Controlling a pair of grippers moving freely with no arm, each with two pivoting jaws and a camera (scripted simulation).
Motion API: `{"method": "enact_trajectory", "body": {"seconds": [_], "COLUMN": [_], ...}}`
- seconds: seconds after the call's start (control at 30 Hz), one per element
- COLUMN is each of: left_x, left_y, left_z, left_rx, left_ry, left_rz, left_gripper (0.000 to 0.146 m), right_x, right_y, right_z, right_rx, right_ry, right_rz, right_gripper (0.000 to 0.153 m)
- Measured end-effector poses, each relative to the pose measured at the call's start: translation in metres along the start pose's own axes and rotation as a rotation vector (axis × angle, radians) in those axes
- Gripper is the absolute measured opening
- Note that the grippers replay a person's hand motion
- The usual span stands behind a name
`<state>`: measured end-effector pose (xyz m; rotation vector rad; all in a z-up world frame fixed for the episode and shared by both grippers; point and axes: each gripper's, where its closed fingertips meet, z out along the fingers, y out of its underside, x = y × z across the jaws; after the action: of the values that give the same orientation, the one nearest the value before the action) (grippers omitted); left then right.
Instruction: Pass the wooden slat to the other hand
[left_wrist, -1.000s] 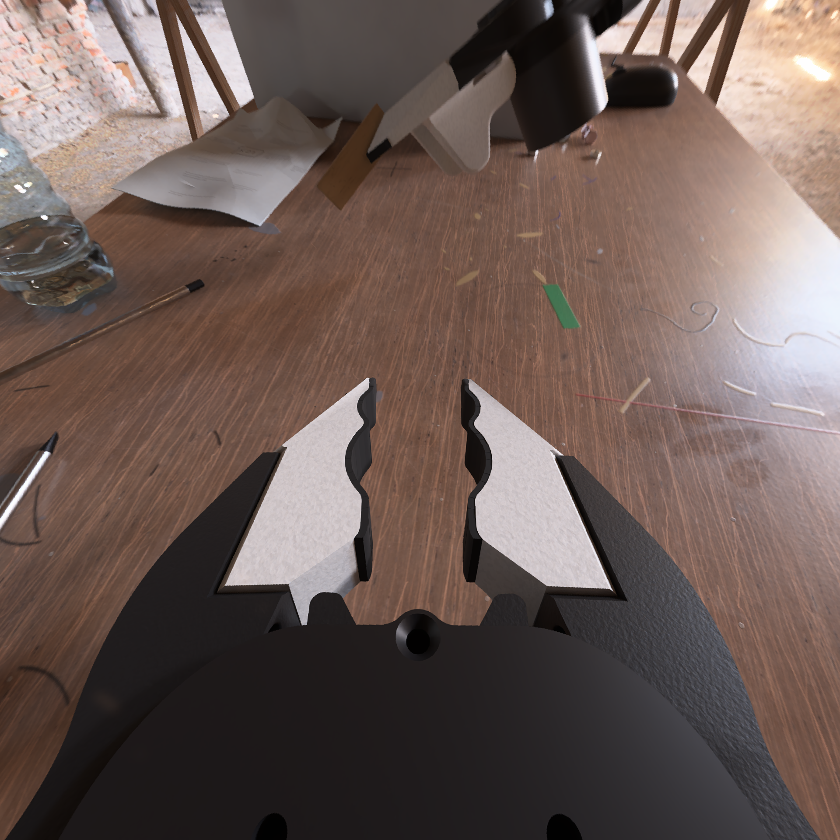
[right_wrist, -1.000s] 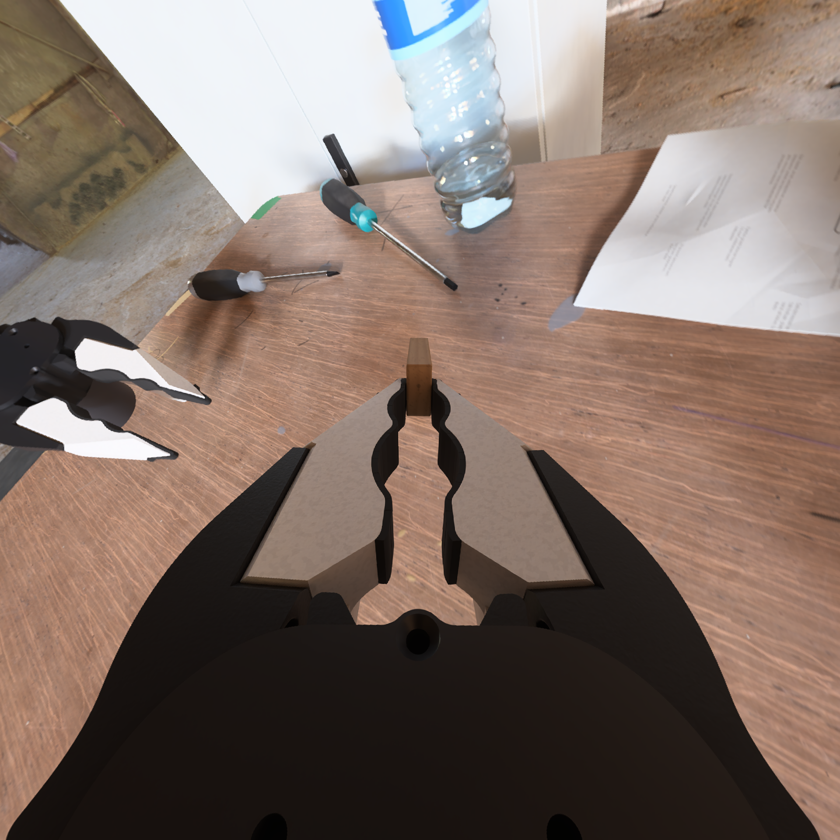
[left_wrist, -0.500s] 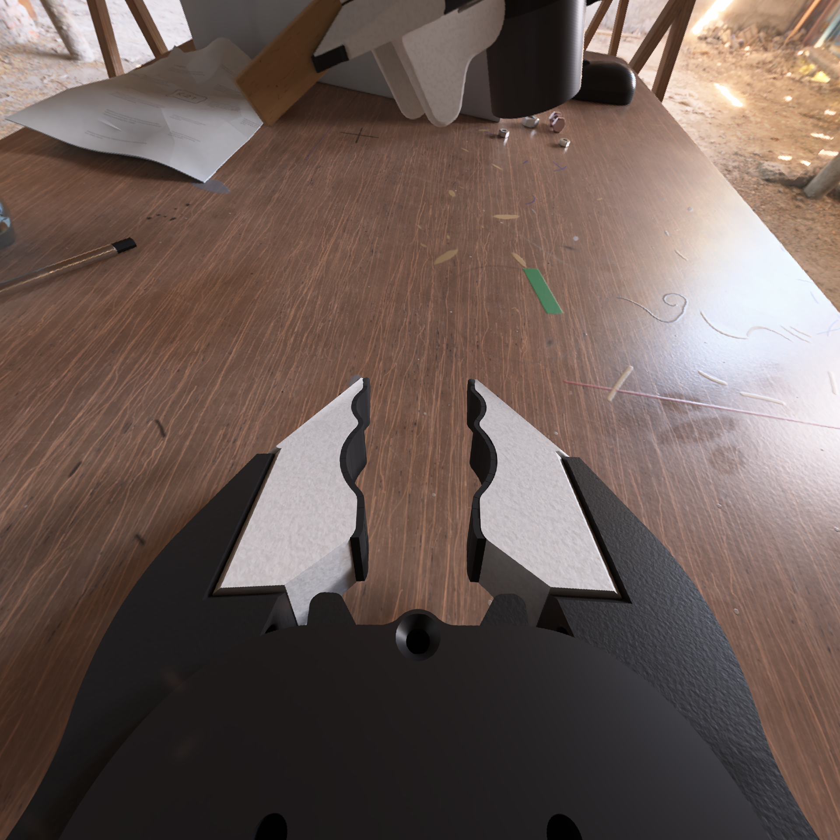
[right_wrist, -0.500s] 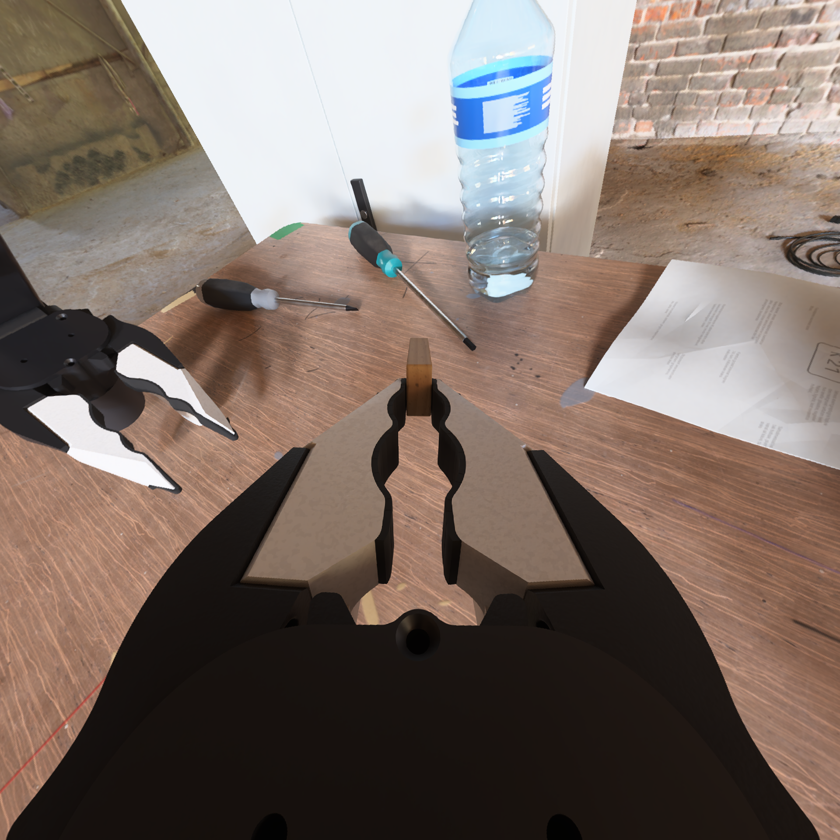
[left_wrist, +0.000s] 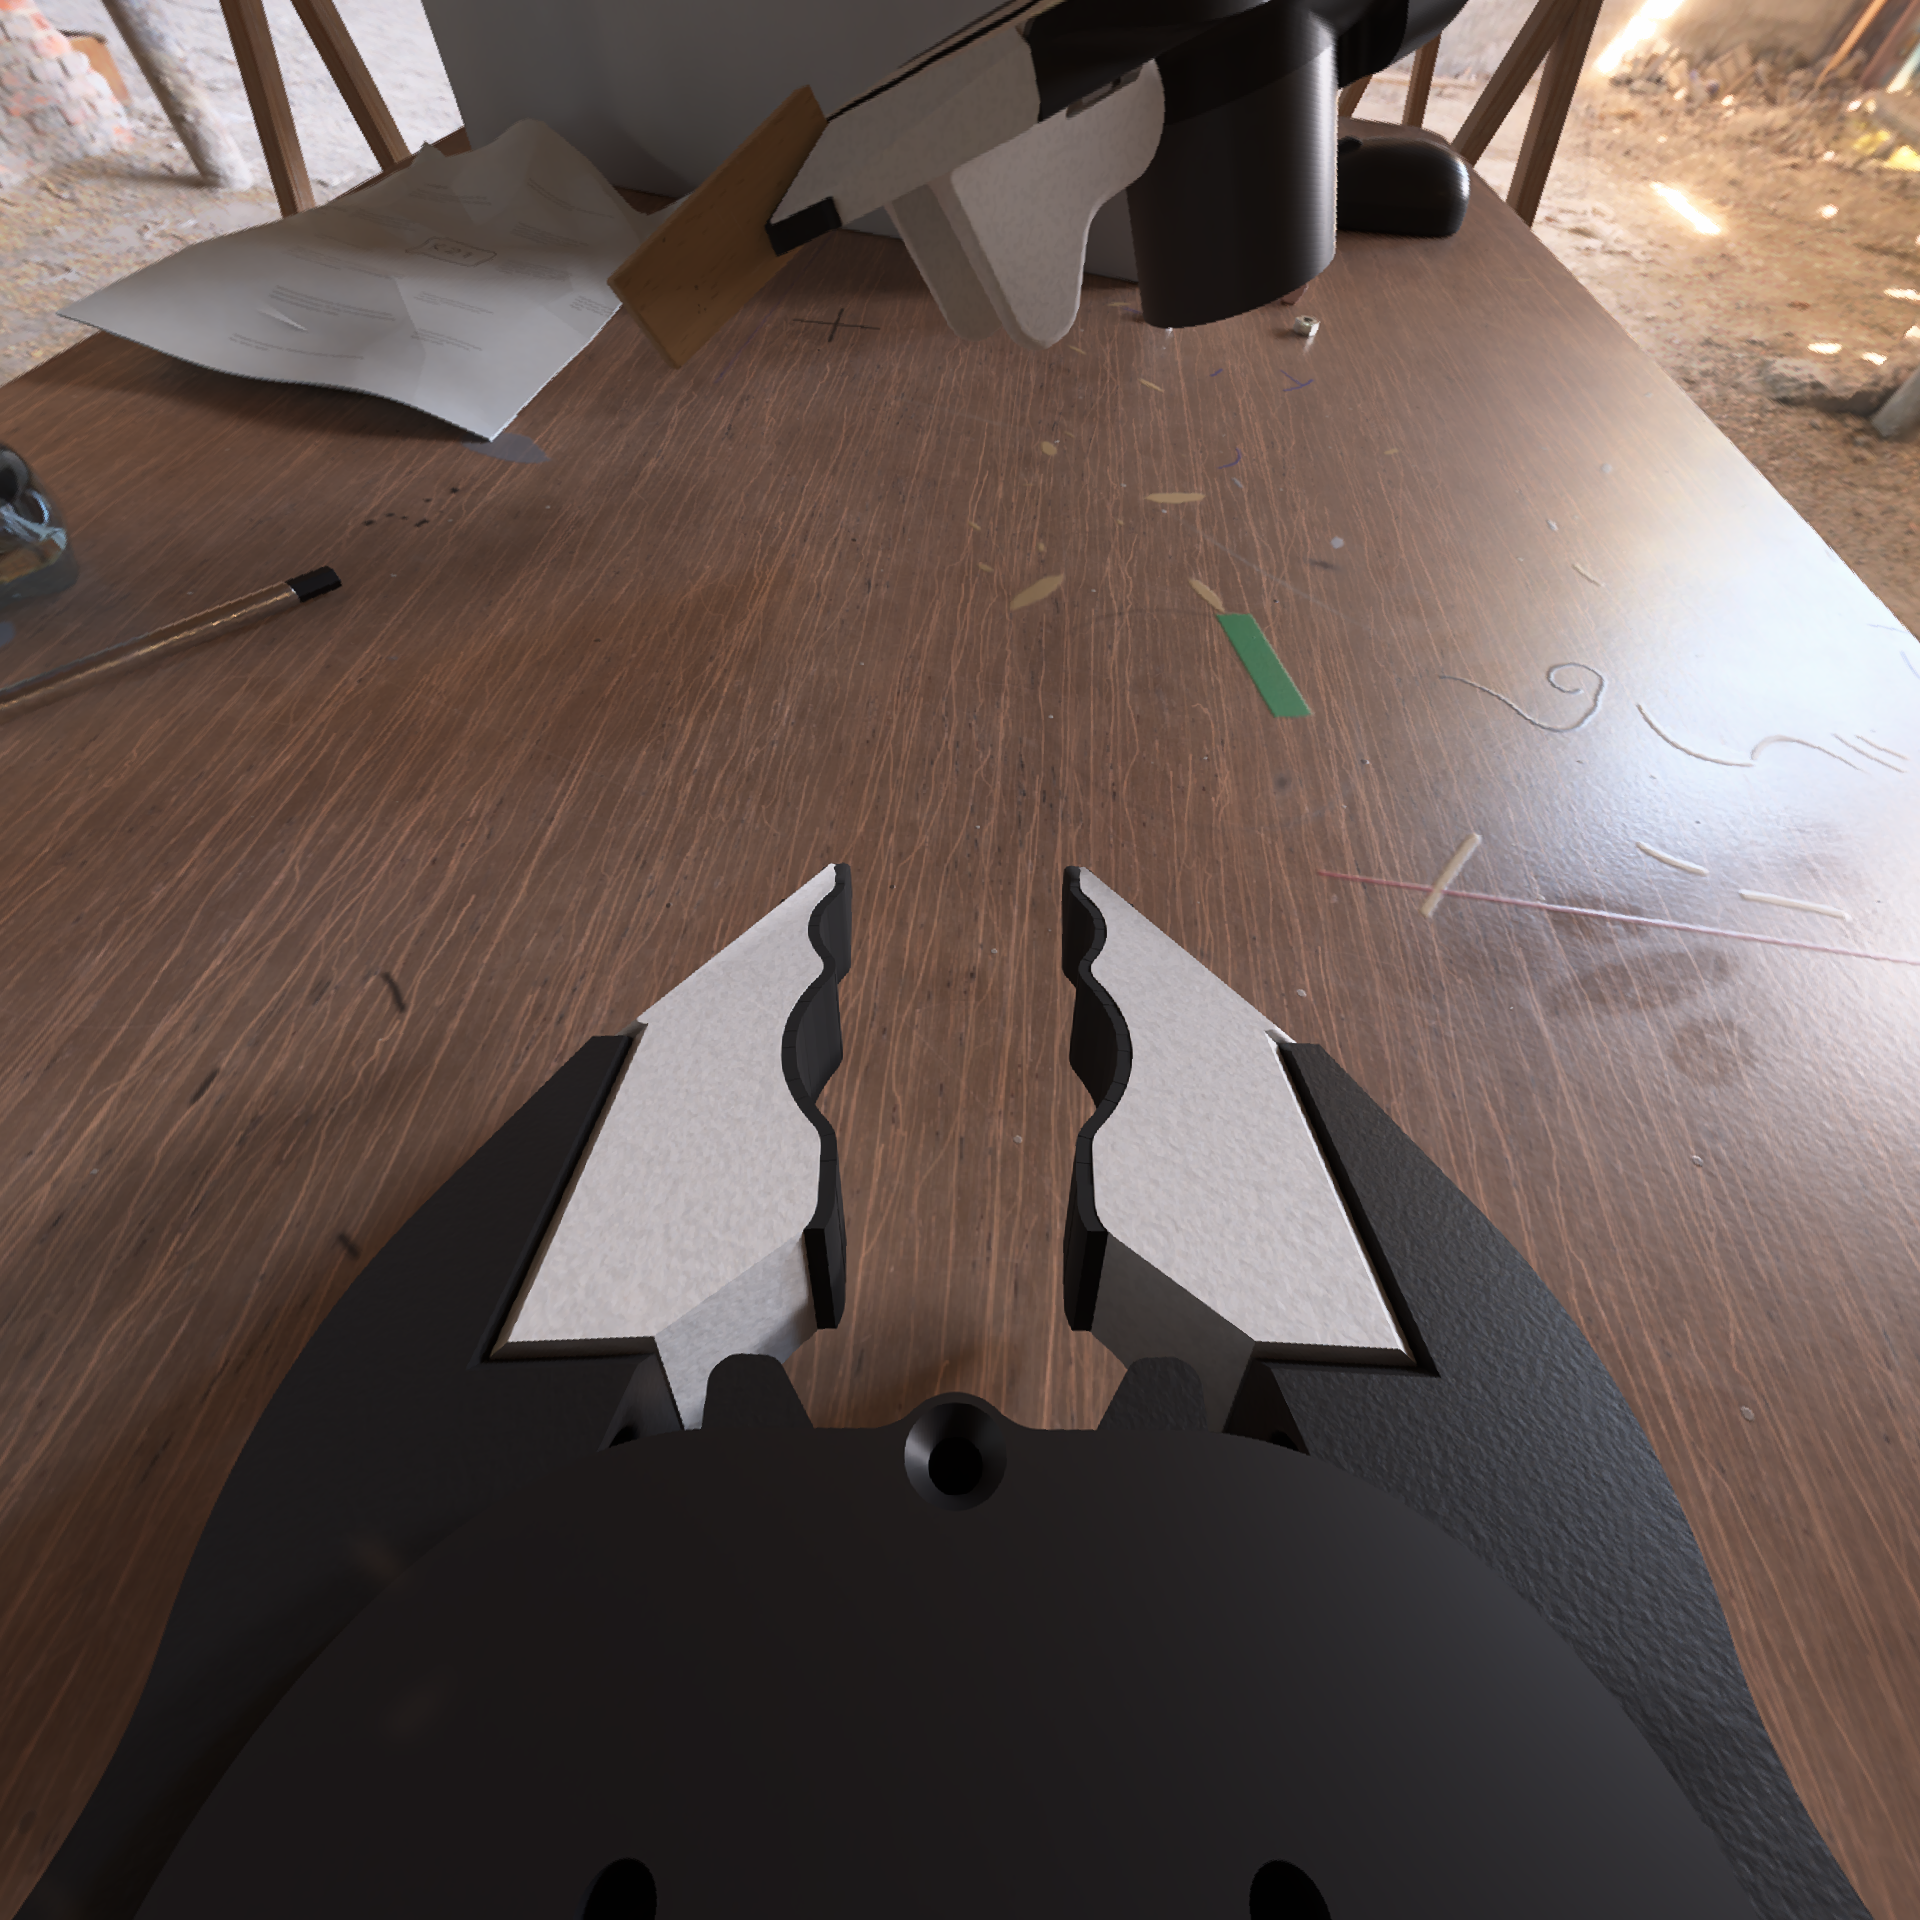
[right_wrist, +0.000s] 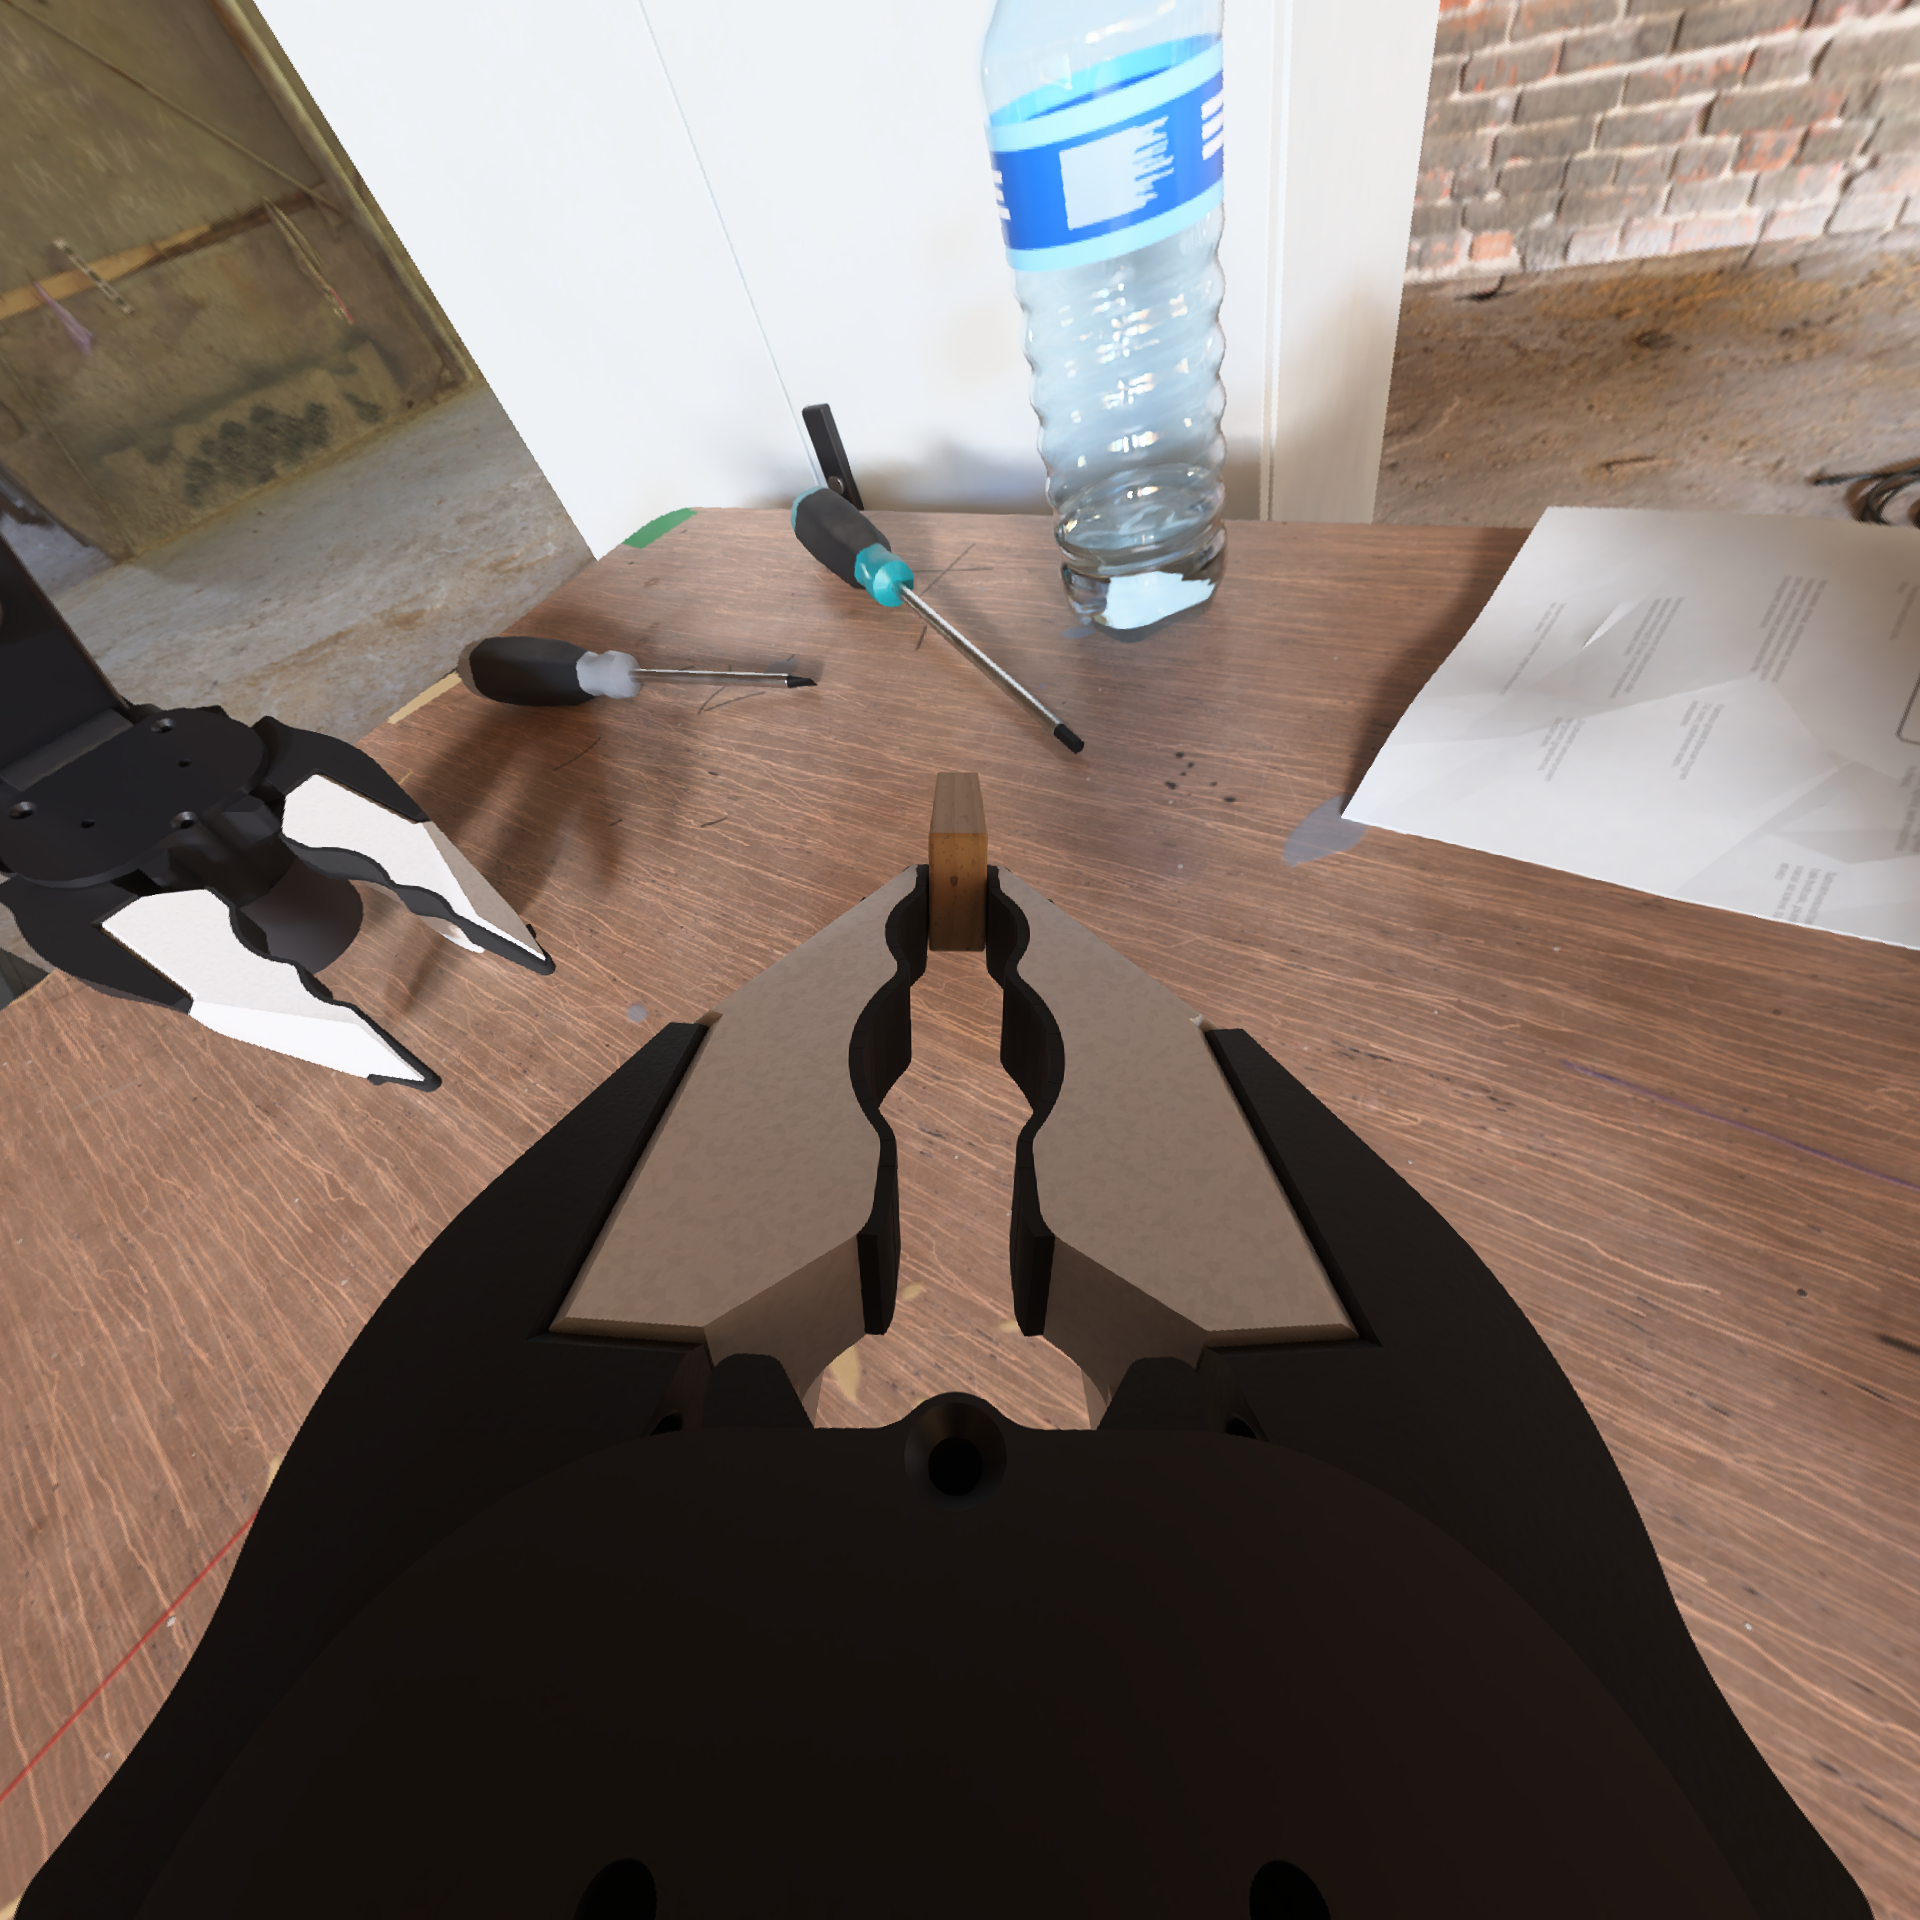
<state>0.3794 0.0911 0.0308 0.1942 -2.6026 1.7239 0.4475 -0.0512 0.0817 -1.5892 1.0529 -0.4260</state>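
The right claw (right_wrist: 956, 883) is pinched tight on the wooden slat (right_wrist: 957, 868), which sits at its very tips, lifted clear of the tabletop (right_wrist: 1455, 1091). From the left wrist view the slat (left_wrist: 717, 265) hangs tilted in the air above the far end of the tabletop, just beside the sheet of paper (left_wrist: 353, 301) that droops off the far left corner. The left claw (left_wrist: 951, 883) stands partly open with nothing between its tips.

Over the last second the left claw has swung in toward the right one: it shows larger and nearer at the left of the right wrist view, and the slat has grown bigger in the left claw's own view. That reads as the approach to the handover, with the two claws still apart and the grip not yet shared.

The slat is a thin flat strip of pale, fine-grained wood with square-cut ends. The tabletop is dark, streaky wood, glossy toward its right edge and littered with shavings and a green strip (left_wrist: 1262, 665). Near one edge lie two screwdrivers (right_wrist: 623, 670) with smooth handles, beside a clear ribbed plastic bottle (right_wrist: 1122, 343).
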Motion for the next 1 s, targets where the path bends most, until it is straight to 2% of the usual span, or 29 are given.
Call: {"method": "enact_trajectory", "body": {"seconds": [0.43,1.0], "left_x": [-0.001,-0.001], "left_y": [0.0,0.0], "left_z": [-0.002,-0.002], "left_rx": [0.007,0.006], "left_ry": [0.019,0.025], "left_rz": [0.002,0.008], "left_gripper": [0.038,0.035], "right_x": [-0.005,-0.012], "right_y": [0.002,-0.002], "right_z": [0.012,0.009], "right_rx": [-0.022,-0.013], "right_ry": [-0.018,-0.053], "right_rz": [0.014,0.038], "right_gripper": [0.009,0.009]}}
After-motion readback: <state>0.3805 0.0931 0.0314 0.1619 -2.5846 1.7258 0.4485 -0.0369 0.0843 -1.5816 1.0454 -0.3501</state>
